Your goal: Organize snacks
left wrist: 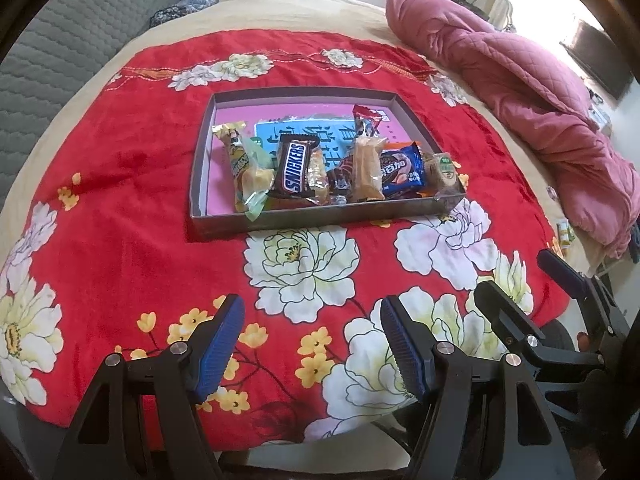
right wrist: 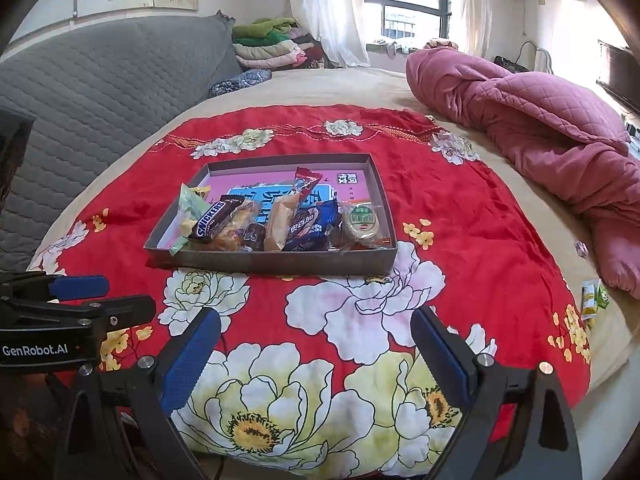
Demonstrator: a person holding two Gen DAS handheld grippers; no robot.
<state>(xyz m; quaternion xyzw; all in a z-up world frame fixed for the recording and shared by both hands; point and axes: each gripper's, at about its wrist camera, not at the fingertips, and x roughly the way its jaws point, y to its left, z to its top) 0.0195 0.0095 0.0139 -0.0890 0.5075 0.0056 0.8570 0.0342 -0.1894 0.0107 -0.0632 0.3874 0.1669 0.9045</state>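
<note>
Ahead of both tongs, well beyond their tips, a shallow grey tray [left wrist: 218, 222] sits on a red floral blanket [left wrist: 132, 184] spread over a bed. Its near half holds a row of wrapped snacks, packed edge to edge and partly overlapping.

Left gripper [left wrist: 312, 344]: jaws spread wide, nothing between them, poised above the blanket short of the tray. Right gripper [right wrist: 316, 354]: likewise wide and empty, just beside the left one and level with it.

Contents, from the left tong's side across:
- yellow-green pastry packet [left wrist: 244, 168], overhanging the near wall of the tray;
- Snickers bar [left wrist: 294, 170], lying on its neighbours;
- long tan cake packet [left wrist: 368, 168], tilted;
- blue biscuit packet [left wrist: 402, 170];
- round green-labelled cake [right wrist: 362, 222], at the end nearest the right tong.

Handling judgement: all items appear light. The film wrappers look slick and crinkly, so a grip on loose wrapper ends would likely slip. The Snickers bar seems firm enough for a grip across its middle. The pastry and cake packets appear soft and crushable; light closure across the body is advisable. The biscuit packet may be brittle inside.

Two small packets [right wrist: 594, 298] lie off the blanket, far to the right tong's outer side.
</note>
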